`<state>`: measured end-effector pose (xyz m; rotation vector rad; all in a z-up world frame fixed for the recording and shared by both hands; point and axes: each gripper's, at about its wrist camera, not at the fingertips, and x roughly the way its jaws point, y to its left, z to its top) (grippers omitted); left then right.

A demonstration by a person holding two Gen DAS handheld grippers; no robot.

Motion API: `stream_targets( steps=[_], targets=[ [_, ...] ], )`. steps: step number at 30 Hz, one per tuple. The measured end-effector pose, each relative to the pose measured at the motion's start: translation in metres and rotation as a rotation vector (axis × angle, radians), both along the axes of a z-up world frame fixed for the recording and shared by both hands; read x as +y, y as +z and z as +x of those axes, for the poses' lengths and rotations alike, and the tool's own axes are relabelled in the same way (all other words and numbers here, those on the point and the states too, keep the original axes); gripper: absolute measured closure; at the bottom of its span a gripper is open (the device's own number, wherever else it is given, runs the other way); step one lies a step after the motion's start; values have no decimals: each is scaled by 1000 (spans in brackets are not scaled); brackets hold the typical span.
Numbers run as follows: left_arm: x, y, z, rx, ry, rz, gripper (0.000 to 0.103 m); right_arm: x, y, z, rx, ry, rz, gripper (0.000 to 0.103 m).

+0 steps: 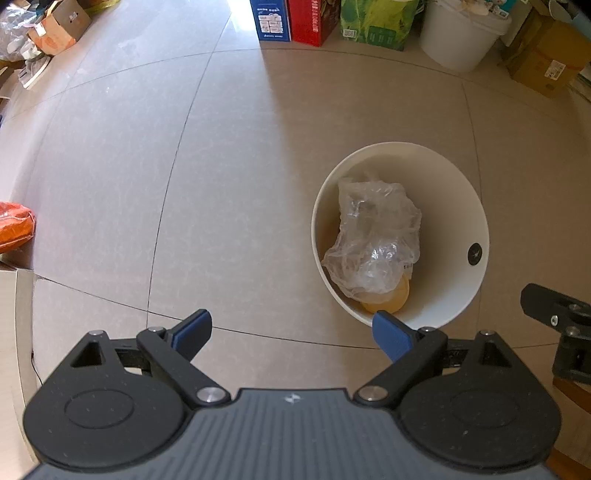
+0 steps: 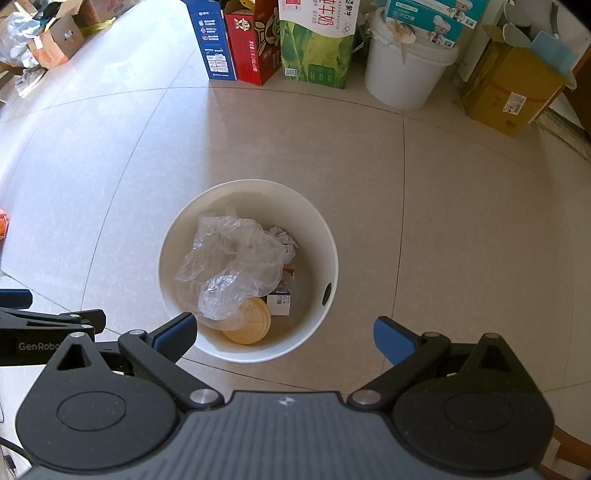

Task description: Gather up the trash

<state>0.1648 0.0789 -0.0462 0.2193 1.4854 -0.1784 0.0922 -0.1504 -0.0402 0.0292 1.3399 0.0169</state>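
Note:
A white trash bin [image 1: 454, 206] [image 2: 317, 221] stands on the tiled floor. Inside it lie a crumpled clear plastic bag [image 1: 373, 240] [image 2: 236, 266], a tan round lid [image 1: 388, 297] [image 2: 247, 325], a small printed box [image 2: 279, 301] and crumpled white paper [image 2: 284, 238]. My left gripper [image 1: 291, 334] is open and empty, hovering above the floor just left of the bin, its right pad over the rim. My right gripper [image 2: 284, 338] is open and empty, held over the bin's near rim. Each gripper shows at the edge of the other's view.
Along the far wall stand blue [image 2: 214, 40], red [image 2: 253, 44] and green [image 2: 317, 48] cartons, a white bucket [image 2: 406, 66] and a cardboard box [image 2: 513, 88]. More boxes and bags [image 1: 48, 29] sit far left. An orange bag [image 1: 14, 225] lies at the left edge.

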Motion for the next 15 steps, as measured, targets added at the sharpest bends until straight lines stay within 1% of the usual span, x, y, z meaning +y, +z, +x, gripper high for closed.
stream_targets(
  steps=[15],
  targets=[
    [-3,-1,0,5,-2,3,9,-1,-3,2,10,-8,-2,0]
  ],
)
